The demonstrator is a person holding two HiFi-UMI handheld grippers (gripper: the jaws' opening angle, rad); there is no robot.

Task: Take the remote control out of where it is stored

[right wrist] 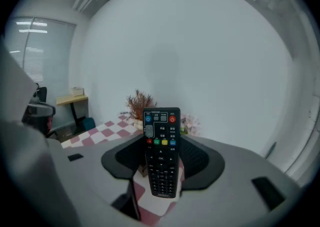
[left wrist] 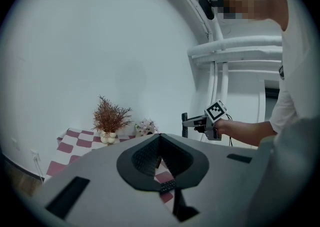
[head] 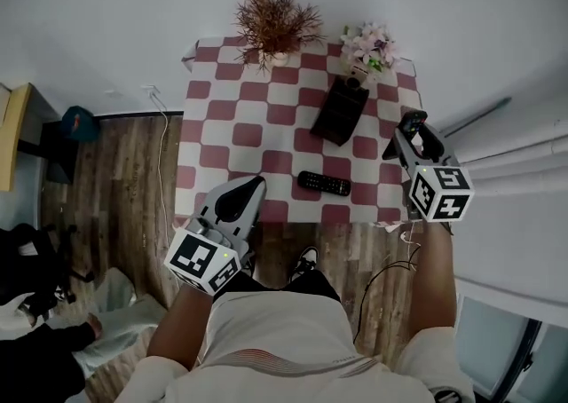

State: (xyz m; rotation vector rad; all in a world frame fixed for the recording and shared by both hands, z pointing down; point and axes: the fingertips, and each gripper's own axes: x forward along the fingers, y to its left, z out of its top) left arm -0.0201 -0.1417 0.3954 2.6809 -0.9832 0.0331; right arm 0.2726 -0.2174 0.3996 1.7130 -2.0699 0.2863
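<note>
- Right gripper view: my right gripper (right wrist: 161,143) clamps a black remote control (right wrist: 161,157) upright between its jaws, buttons facing the camera.
- Head view puts that gripper at the checkered table's (head: 222,130) right edge, apart from the black holder (head: 340,111) near the far edge.
- A second remote (head: 323,184) lies flat near the front edge.
- My left gripper (left wrist: 159,138) has its jaws together and empty, at the front edge, left of the middle.

The bench (head: 232,117) is covered edge to edge by a red-and-white checked cloth (head: 213,158). On the far edge, about mid-way, sits a dried brown plant (head: 273,21) in a small pale pot. There's a bunch of pink flowers (head: 369,46) at the far right corner, with a black holder (head: 339,111) just in front of them. A black remote (head: 323,184) lies flat by the near edge, right of centre.
</note>
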